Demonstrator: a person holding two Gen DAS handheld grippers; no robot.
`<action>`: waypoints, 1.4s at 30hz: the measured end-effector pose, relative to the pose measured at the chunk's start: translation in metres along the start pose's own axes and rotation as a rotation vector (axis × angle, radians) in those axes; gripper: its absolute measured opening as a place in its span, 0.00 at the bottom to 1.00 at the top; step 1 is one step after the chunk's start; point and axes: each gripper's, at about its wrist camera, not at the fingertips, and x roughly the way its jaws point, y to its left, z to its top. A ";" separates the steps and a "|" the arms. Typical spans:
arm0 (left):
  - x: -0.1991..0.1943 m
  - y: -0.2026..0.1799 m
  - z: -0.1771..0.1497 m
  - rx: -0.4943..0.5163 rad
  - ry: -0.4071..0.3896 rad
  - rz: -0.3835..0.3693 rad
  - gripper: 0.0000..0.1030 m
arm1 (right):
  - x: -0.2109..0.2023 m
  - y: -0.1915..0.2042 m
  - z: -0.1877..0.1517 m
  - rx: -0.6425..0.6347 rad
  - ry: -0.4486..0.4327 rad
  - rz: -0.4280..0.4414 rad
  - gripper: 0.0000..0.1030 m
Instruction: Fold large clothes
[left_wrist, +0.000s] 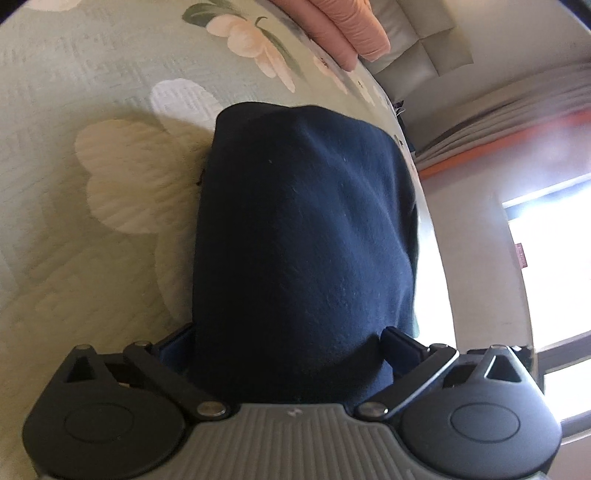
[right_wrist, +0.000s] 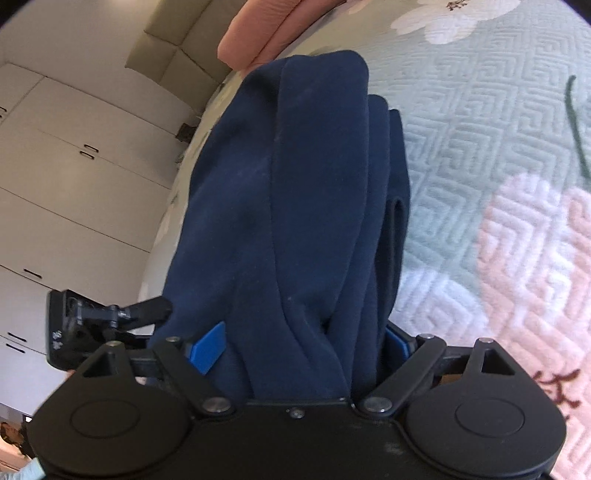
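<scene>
Closest to your left lens, the left gripper (left_wrist: 291, 339) stands spread wide, with the navy garment (left_wrist: 306, 229) bulging between its fingers and running toward twelve o'clock over the floral bedspread (left_wrist: 92, 229); whether the pads pinch it, you can't tell. Your right gripper (right_wrist: 303, 339) is equally wide around a thick folded bundle of the same cloth. Judging by that, lower both together, keep the layers stacked, and smooth before you let go.

left gripper (left_wrist: 291, 343): grey ribbed body, black linkages | right gripper (right_wrist: 306, 339): black, blue pads
</scene>
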 end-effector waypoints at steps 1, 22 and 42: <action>0.002 -0.003 -0.002 0.017 -0.011 0.007 0.99 | 0.002 0.003 0.001 -0.015 0.003 0.008 0.91; -0.229 -0.049 -0.140 0.177 -0.228 -0.080 0.55 | -0.084 0.193 -0.141 -0.266 -0.066 0.138 0.74; -0.315 0.058 -0.242 0.149 -0.152 0.224 0.66 | -0.062 0.229 -0.275 -0.259 0.054 -0.361 0.84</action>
